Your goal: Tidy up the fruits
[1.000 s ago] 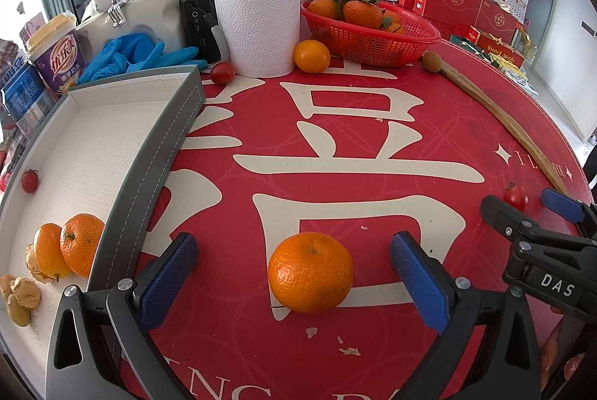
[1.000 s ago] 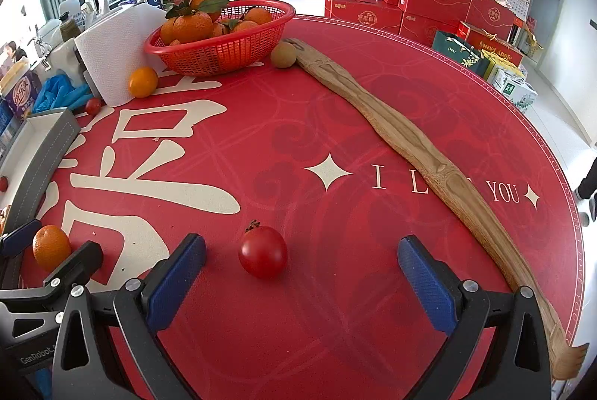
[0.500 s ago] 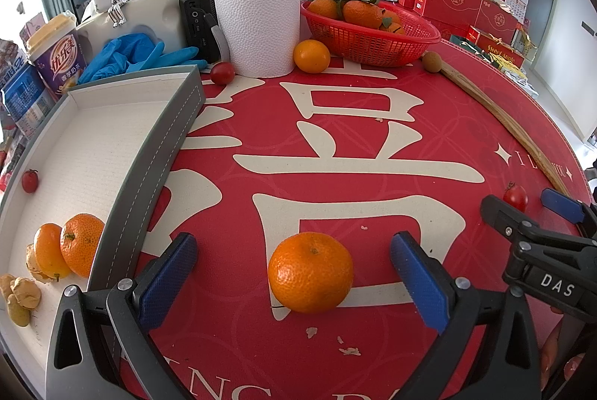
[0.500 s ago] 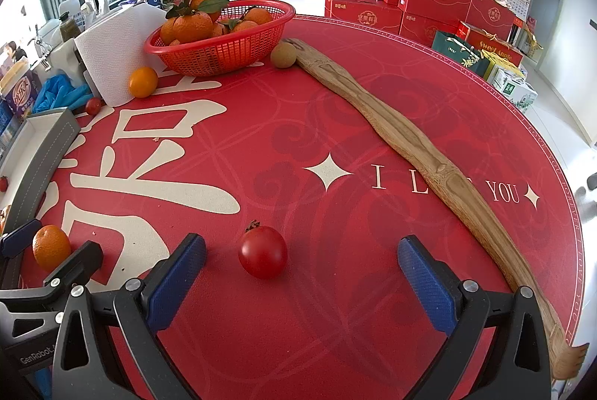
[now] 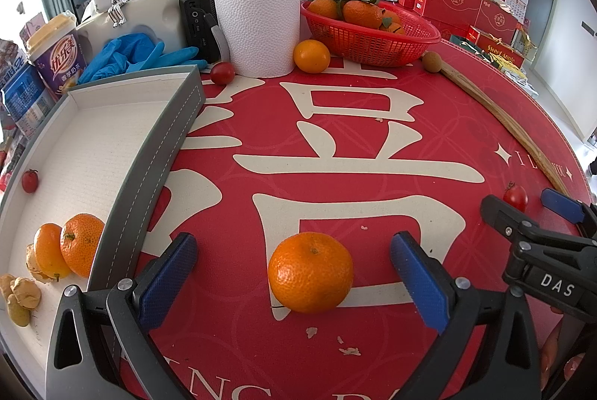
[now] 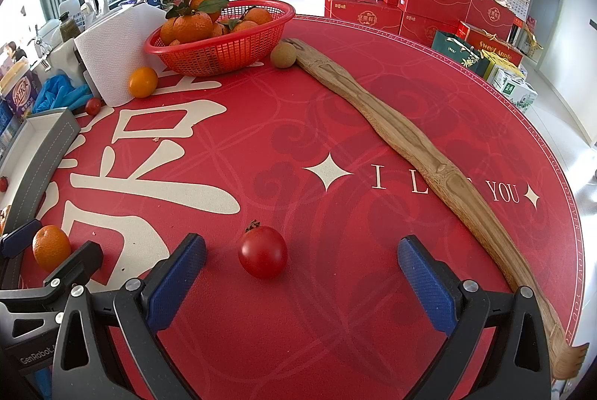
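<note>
1. While both tools sit low over the red surface (image 6: 373,94), the left tool (image 5: 294,273) has its blue pads (image 5: 168,278) spread wide on either side of a mandarin (image 5: 310,272), touching neither side of it.
2. That mandarin rests on the surface, on a cream character printed on the cloth, just right of the grey-walled tray (image 5: 149,172).
3. Inside the tray lie two mandarins (image 5: 69,249) side by side, a small tomato (image 5: 29,180) near the far wall, and some pale knobbly pieces (image 5: 18,295) at the near end.
4. The right tool (image 6: 302,280) is likewise spread, its pads apart from a cherry tomato (image 6: 262,252) that sits on the surface between them, nearer the left pad.
5. Farther back stand a red basket (image 6: 224,55) of leafy mandarins, a loose mandarin (image 6: 143,82) and another tomato (image 6: 92,106) beside a paper towel roll (image 6: 108,60).
6. A long wooden stick (image 6: 410,142) lies across the surface, with a round brown fruit (image 6: 283,55) touching its far end.
</note>
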